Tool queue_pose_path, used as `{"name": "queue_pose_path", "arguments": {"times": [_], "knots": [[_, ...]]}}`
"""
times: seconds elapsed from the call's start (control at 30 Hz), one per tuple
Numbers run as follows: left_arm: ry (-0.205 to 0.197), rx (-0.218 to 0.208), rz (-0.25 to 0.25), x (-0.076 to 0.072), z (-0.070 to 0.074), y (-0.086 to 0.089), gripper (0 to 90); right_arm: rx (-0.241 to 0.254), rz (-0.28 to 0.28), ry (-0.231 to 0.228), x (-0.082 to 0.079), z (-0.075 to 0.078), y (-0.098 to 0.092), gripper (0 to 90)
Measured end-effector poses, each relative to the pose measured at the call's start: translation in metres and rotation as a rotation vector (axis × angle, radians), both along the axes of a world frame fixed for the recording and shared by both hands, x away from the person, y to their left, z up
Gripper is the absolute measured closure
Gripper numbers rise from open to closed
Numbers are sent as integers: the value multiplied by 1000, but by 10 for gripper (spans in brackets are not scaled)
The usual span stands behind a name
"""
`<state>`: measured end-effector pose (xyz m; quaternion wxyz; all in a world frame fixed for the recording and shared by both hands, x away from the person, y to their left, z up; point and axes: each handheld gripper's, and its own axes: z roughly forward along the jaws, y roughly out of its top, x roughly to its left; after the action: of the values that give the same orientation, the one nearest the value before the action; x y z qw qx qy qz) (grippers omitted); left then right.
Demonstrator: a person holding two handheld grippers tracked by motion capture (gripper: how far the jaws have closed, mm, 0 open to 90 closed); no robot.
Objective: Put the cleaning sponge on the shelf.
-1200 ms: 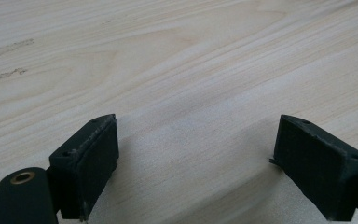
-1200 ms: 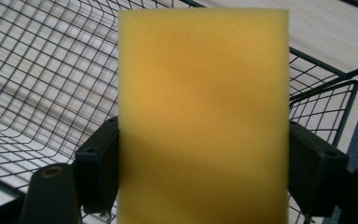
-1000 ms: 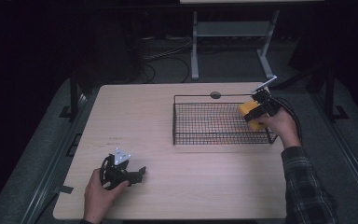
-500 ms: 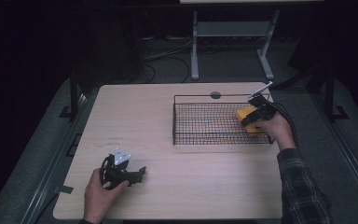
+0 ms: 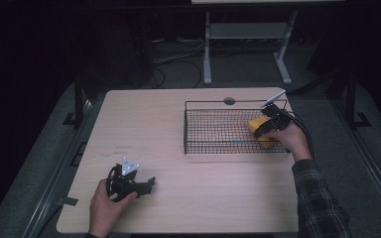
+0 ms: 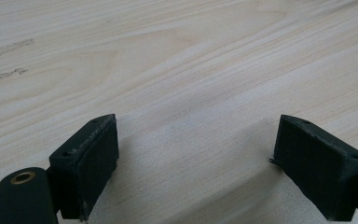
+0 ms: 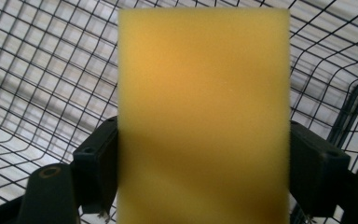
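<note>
Yellow sponge [image 7: 203,116] clamped between both pads of the right claw [image 7: 203,172], inside the wire basket [image 5: 218,131].

The table [image 5: 178,129] has a light wood-grain top. A round grey grommet [image 5: 229,101] sits near its far edge. Beyond the far edge, a grey metal stand [image 5: 243,44] rests on the dark floor, with black cables [image 5: 173,64] coiled left of the stand.

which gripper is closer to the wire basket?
Right. The right gripper sits inside the wire basket at its right end, jaws closed on a yellow sponge. The left gripper rests on the table near its front left, well clear of the basket, jaws open.
</note>
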<state>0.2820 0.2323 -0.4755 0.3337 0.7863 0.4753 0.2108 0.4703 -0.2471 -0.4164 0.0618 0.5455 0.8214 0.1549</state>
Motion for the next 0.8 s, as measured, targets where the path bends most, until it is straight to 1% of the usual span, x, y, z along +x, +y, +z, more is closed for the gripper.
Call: {"name": "queue_pose_path", "arguments": {"times": [0.1, 0.33, 0.37, 0.4, 0.5, 0.57, 0.6, 0.63, 0.67, 0.7, 0.8], "knots": [[0, -1, 0, 0, 0, 0, 131, 4, 3, 0, 0, 0, 0, 189], [0, -1, 0, 0, 0, 0, 131, 5, 1, -12, -3, 4, 0, 185], [0, -1, 0, 0, 0, 0, 131, 13, 2, -23, -5, 8, 0, 185], [0, -1, 0, 0, 0, 0, 131, 13, 2, -23, -5, 8, 0, 185], [1, 0, 0, 0, 0, 0, 131, 20, 4, -45, -10, 15, -1, 175], [1, 0, 0, 0, 0, 0, 131, 28, 5, -59, -14, 19, -2, 175], [1, 0, 0, 0, 0, 0, 131, 28, 5, -59, -14, 19, -2, 175], [1, -1, 0, 0, 0, 0, 131, 34, 8, -72, -18, 22, -3, 175], [1, -1, 0, 0, 0, 0, 131, 34, 8, -72, -18, 22, -3, 175], [1, -1, 0, 0, 0, 0, 131, 40, 6, -89, -23, 26, -5, 174], [2, 0, 1, 1, 0, -1, 130, 59, 8, -118, -31, 33, -10, 171]]}}
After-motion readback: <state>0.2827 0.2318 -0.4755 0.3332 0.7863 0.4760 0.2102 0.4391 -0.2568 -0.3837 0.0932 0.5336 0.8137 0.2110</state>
